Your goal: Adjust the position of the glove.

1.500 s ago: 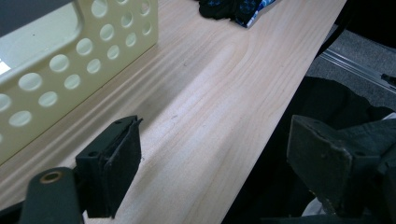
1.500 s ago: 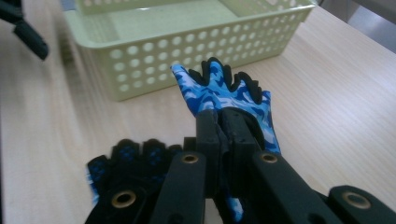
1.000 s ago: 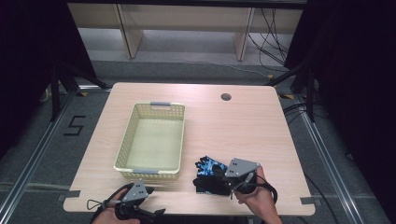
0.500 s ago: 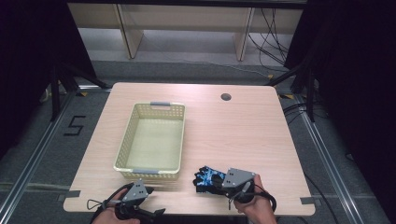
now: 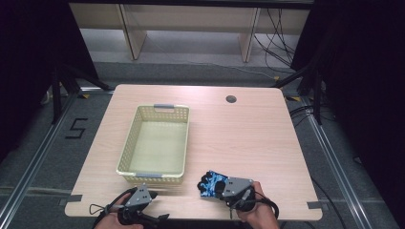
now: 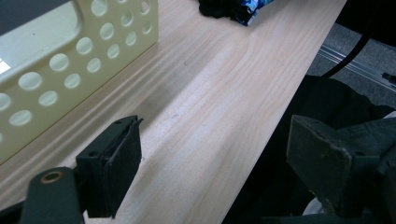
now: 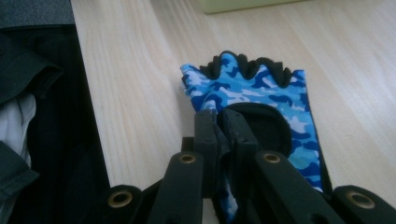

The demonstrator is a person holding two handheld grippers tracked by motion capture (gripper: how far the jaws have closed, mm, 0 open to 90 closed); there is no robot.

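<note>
Glove (image 7: 261, 93), fingerless, with blue camouflage print and black edges, lies flat on the wooden desk (image 5: 248, 138) near its front edge, to the right of the pale yellow basket (image 5: 155, 143). In the high view the glove (image 5: 212, 183) is just in front of the right tongs (image 5: 220, 190), which a hand (image 5: 253, 210) holds low over the desk. The right gripper view shows the right tongs (image 7: 223, 126) pressed together on the black cuff part of the glove, with fabric pinched between the two pads. The left tongs (image 5: 152, 194) rest near the front left corner of the basket. In the left gripper view the left tongs (image 6: 212, 154) stand wide apart with nothing between them, over the desk edge, and the basket wall (image 6: 70, 60) with round holes is just beside the one pad.
</note>
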